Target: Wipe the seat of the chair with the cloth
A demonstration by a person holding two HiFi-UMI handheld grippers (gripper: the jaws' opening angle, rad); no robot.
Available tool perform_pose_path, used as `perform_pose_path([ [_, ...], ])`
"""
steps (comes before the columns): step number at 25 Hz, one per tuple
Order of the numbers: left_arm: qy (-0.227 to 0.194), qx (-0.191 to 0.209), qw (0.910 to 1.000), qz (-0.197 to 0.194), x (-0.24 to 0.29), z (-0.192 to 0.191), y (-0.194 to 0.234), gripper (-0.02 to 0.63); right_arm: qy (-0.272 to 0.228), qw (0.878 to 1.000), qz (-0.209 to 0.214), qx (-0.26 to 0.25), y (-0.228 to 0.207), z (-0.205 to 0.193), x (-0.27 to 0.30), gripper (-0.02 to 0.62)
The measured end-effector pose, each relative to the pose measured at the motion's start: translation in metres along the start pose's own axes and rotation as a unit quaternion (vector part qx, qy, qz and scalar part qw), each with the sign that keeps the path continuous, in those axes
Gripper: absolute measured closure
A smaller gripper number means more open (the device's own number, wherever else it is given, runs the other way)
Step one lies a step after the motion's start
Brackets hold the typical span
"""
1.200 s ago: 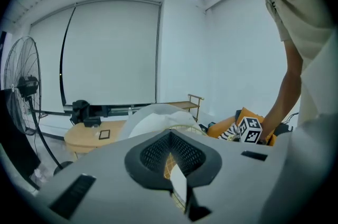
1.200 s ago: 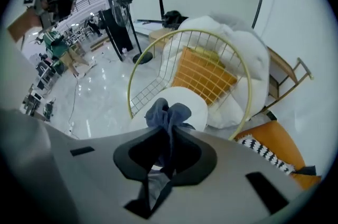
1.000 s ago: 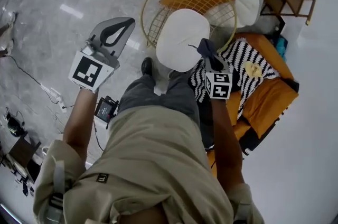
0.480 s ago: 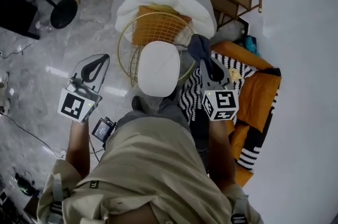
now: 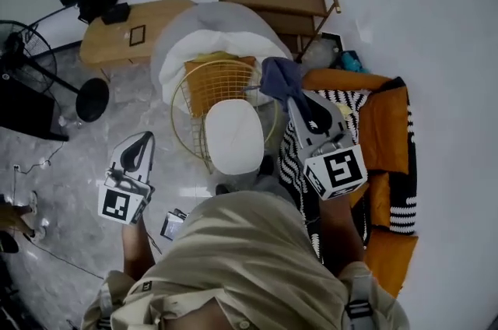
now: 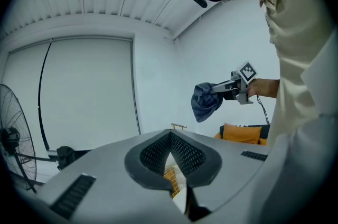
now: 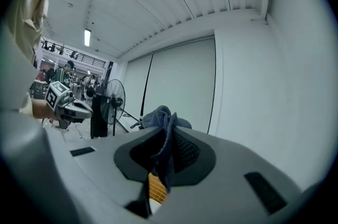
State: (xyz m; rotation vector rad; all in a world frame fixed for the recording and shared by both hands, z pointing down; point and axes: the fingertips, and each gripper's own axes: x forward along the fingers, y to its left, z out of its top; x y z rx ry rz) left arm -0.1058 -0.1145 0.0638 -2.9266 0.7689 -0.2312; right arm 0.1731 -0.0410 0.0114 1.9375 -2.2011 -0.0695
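We hold the cloth [image 5: 278,76] pinched in our right claw [image 5: 291,100], raised by the chair's [image 5: 214,83] right rim, apart from the white seat [image 5: 233,138]. Our left claw [image 5: 143,137] (pressed together, empty) hangs left of the chair.

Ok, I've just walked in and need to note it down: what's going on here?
A person stands over a gold wire chair with a white oval seat pad, holding tongs in each hand. The right tongs are clamped on a dark blue cloth, held up in the air and clear of the seat pad. The left tongs are shut and empty, off to the left of the chair. No wiping is under way at this moment.
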Motion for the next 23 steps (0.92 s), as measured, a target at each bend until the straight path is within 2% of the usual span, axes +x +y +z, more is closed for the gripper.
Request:
perform_pose_path([
  [3, 0.036, 0.011, 0.9993, -0.003, -0.011, -0.015, -0.004, 0.591, -0.01, 1.0, -0.005, 0.014, -0.003, 0.008, -0.013, 0.548],
  [17, 0.008, 0.003, 0.9999, 0.013, -0.038, 0.006, -0.022, 0.591, -0.029, 0.999, -0.007, 0.017, 0.015, 0.027, -0.054, 0.548],
  [23, 0.028, -0.001, 0.9996, -0.006, -0.046, -0.01, -0.033, 0.591, -0.026, 1.0, -0.003, 0.012, 0.018, 0.027, -0.064, 0.548],
])
